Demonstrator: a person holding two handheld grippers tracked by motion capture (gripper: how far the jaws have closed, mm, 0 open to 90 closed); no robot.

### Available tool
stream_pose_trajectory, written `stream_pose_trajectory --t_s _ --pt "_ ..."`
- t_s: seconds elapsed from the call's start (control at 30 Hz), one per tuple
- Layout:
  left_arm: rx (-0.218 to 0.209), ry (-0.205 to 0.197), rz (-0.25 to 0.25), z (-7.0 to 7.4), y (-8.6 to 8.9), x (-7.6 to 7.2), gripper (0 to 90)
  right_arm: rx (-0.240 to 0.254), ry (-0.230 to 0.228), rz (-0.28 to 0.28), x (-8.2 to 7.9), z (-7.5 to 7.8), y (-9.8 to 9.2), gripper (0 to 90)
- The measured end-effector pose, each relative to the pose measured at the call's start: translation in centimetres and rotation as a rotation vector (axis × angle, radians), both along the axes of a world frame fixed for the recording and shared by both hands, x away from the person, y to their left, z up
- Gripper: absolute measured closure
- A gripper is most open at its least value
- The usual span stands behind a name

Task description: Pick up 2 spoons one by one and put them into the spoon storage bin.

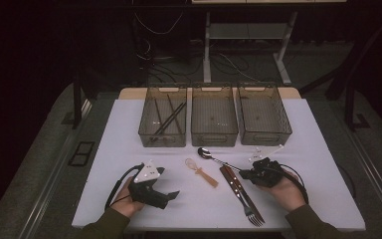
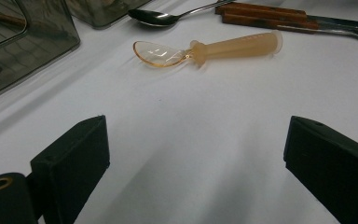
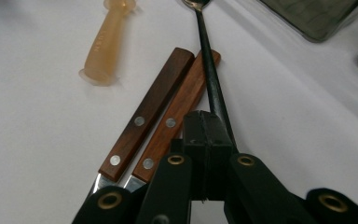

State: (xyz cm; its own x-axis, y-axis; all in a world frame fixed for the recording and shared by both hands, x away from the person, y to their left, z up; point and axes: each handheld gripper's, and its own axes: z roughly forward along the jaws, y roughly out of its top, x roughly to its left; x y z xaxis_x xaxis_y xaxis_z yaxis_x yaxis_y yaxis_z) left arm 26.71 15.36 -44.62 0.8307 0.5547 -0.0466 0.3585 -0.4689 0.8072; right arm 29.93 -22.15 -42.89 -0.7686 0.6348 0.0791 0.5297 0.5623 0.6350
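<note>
My left gripper (image 1: 166, 196) (image 2: 196, 140) rests low over the white table at the front left, jaws wide open with nothing between them. Ahead of it lies a translucent orange plastic spoon (image 2: 214, 49) (image 1: 201, 173). My right gripper (image 1: 246, 174) (image 3: 207, 135) is shut, its pads pressed together just above the table. Its tips sit over the ends of two wooden-handled utensils (image 3: 154, 112), a fork and a knife (image 1: 238, 189). The dark handle of a metal spoon (image 3: 209, 60) (image 1: 206, 153) runs along the right side of the jaws, not between them.
Three smoky clear bins stand in a row at the back: the left bin (image 1: 161, 139) holds dark chopsticks; in the middle bin (image 1: 214, 138) and the right bin (image 1: 271, 135) I make out nothing. A small white piece (image 1: 266, 152) lies before the right bin.
</note>
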Motion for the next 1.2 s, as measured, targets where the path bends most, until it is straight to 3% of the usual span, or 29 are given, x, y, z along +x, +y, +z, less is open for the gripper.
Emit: stream_pose_trajectory --t_s 0.93,1.2 --pt "-0.001 0.001 0.002 0.0 0.0 0.0 5.9 -0.008 -0.023 -0.060 2.3 -0.4 -1.0 90.0" --pt "-0.001 0.000 0.002 0.0 -0.1 0.0 5.8 -0.059 -0.028 -0.054 2.7 -1.1 -0.8 90.0"
